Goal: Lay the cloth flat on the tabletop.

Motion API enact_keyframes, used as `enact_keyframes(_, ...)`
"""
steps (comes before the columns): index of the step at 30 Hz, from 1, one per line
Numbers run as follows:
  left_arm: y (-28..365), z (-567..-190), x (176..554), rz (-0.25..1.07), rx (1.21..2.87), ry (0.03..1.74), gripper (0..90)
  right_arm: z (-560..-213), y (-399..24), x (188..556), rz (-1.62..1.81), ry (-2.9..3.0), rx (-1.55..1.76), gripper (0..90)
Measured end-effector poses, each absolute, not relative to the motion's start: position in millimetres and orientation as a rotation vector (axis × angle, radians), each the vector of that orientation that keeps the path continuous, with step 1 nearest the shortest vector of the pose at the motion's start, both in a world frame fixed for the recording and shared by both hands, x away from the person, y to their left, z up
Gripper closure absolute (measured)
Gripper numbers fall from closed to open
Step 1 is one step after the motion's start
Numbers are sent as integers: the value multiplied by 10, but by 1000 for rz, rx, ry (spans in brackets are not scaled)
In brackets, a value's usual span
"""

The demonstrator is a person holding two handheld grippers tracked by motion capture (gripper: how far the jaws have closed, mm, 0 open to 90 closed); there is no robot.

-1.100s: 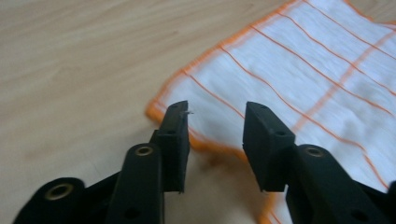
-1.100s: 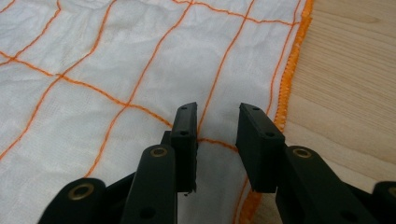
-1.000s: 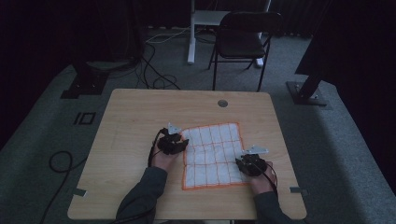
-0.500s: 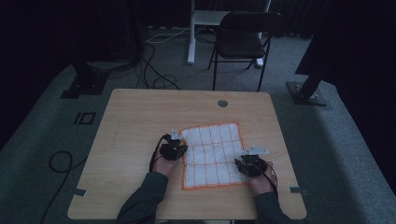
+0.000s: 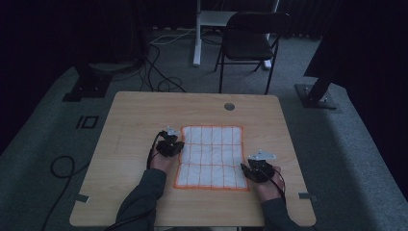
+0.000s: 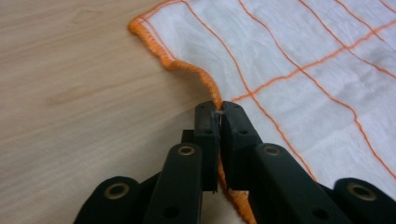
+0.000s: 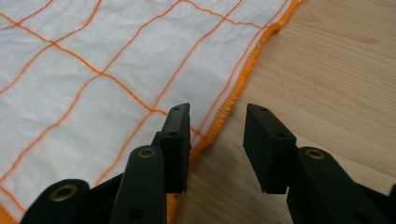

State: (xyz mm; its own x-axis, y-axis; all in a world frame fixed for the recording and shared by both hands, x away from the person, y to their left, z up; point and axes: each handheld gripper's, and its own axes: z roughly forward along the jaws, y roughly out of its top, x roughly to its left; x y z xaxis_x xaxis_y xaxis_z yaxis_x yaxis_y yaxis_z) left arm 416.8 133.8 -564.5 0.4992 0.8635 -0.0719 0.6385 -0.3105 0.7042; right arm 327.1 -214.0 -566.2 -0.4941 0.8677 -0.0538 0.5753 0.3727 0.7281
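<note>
cloth point(image 6: 299, 70): you're working soft white woven fabric, slightly crinkled and matt, with orange grid threads and a fuzzy stitched orange hem.
table point(image 5: 144, 115): pale wood-grain top, smooth with a low sheen.
left gripper point(image 6: 219, 112): matt black plastic jaws, brass-coloured rivets.
right gripper point(image 7: 217, 126): your same matt black plastic, brass-coloured rivets.

I look for words and numbers, but I cannot find any to read. The white cloth point(image 5: 211, 156) in the middle of the frame has only orange lines in squares, with no letters on it. The wooden table point(image 5: 134, 125) under it has no label or sign. The black jaws at the bottom of both gripper views have only round brass rivets, no brand name.
</note>
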Motion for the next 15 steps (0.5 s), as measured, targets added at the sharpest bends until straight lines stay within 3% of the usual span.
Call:
enact_keyframes(3, 1359, -5621, 4158, 436, 2038, 1239, 718, -5660, -2148, 3273, 917, 2202, 1253, 601)
enact_keyframes(5, 1412, -5566, 4101, 428, 2009, 1230, 685, -5654, -2167, 3280, 924, 2192, 1260, 596)
enact_keyframes(15, 1622, -5429, 3773, 431, 1962, 1199, 612, -5650, -2215, 3287, 934, 2175, 1278, 572)
